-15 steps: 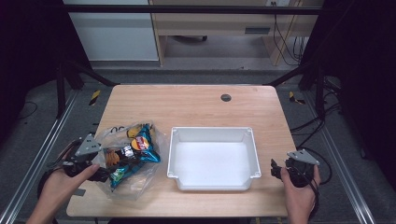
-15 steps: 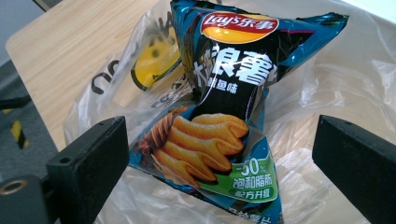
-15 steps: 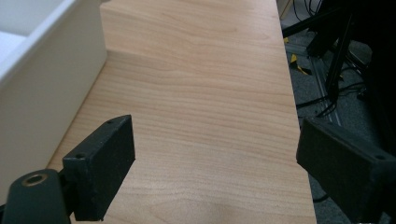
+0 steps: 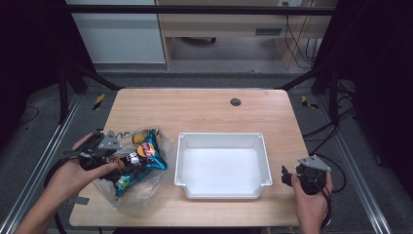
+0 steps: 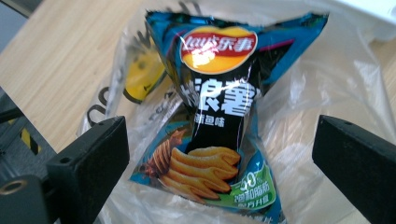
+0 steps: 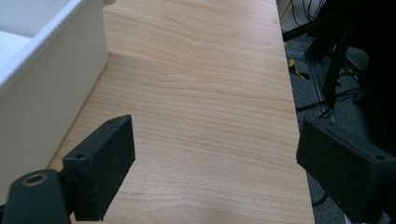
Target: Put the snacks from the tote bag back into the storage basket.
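While unpacking appears to be the step in hand, noted largest first. Pale wooden rectangular worktop point(image 4: 204, 109): carries everything, small dark round grommet point(image 4: 235, 102) near far edge. White rectangular plastic bin point(image 4: 222, 165): centre-right, empty, open side up; judged the destination, set between both hands for easy reach. Crumpled clear plastic carrier bag point(image 4: 151, 187): front-left of worktop, just beside bin, mouth turned toward the left hand so contents can be drawn out. Blue and black foil crisp packet with red-and-yellow logo point(image 5: 217, 116): lying inside clear bag, logo end away from camera, yellow item point(image 5: 140, 77) behind it, not identifiable. Left gripper point(image 4: 124, 158): at bag mouth, fingers point(image 5: 91, 158) wide apart, one either side of packet, nothing clamped; judged lined up for a pinch across packet's middle. Right gripper point(image 4: 287, 176): near front-right corner, just beside bin's right wall, fingers point(image 6: 102, 161) spread over bare wood, holding nothing; probably parked clear, ready to steady bin or bag.
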